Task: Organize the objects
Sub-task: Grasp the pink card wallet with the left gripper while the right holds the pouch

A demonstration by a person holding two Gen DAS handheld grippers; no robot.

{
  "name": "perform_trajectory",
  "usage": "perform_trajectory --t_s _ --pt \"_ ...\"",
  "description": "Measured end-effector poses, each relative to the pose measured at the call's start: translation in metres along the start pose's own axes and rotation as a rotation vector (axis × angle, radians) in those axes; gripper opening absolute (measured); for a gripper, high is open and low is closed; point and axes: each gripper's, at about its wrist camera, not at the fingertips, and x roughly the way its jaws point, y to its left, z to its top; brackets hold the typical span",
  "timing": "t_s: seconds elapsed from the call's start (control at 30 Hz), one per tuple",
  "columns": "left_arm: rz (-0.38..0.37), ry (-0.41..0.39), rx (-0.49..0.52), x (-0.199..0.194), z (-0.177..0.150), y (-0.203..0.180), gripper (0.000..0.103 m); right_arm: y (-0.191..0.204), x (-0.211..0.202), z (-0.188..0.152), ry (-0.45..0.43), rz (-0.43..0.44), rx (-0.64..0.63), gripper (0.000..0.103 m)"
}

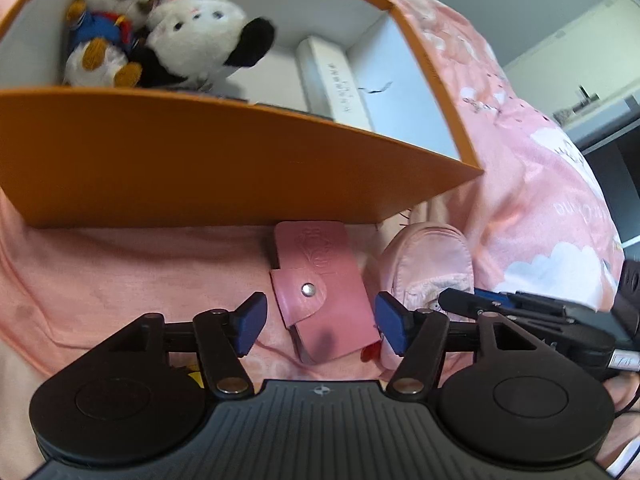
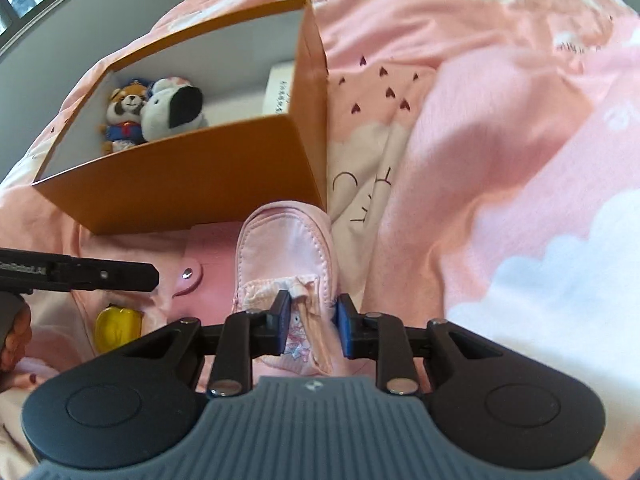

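An orange box (image 1: 200, 164) on the pink bedding holds two plush toys (image 1: 192, 40) and a white carton (image 1: 336, 84); it also shows in the right wrist view (image 2: 192, 176). A pink snap wallet (image 1: 324, 292) lies in front of the box, between the open pads of my left gripper (image 1: 320, 322). Beside it lies a small pink shoe (image 2: 288, 256), also in the left wrist view (image 1: 428, 264). My right gripper (image 2: 314, 326) is shut on the shoe's heel opening. The wallet's snap flap (image 2: 188, 276) shows left of the shoe.
Pink patterned bedding (image 2: 500, 160) covers everything around the box. A yellow translucent object (image 2: 116, 328) lies at the lower left of the right wrist view. The right gripper's body (image 1: 540, 316) reaches in from the right of the left wrist view. Grey furniture (image 1: 592, 80) stands behind.
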Motion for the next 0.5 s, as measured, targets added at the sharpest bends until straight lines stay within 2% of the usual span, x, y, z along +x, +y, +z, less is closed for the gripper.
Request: perform_trajectory --t_s 0.27,0.5 --pt "-0.047 0.053 -0.123 0.025 0.004 0.014 0.073 -0.007 0.009 0.0 -0.019 0.014 0.027 0.04" --pt "-0.027 0.063 -0.132 0.048 0.011 0.009 0.072 -0.016 0.015 0.0 -0.023 0.043 0.066 0.043"
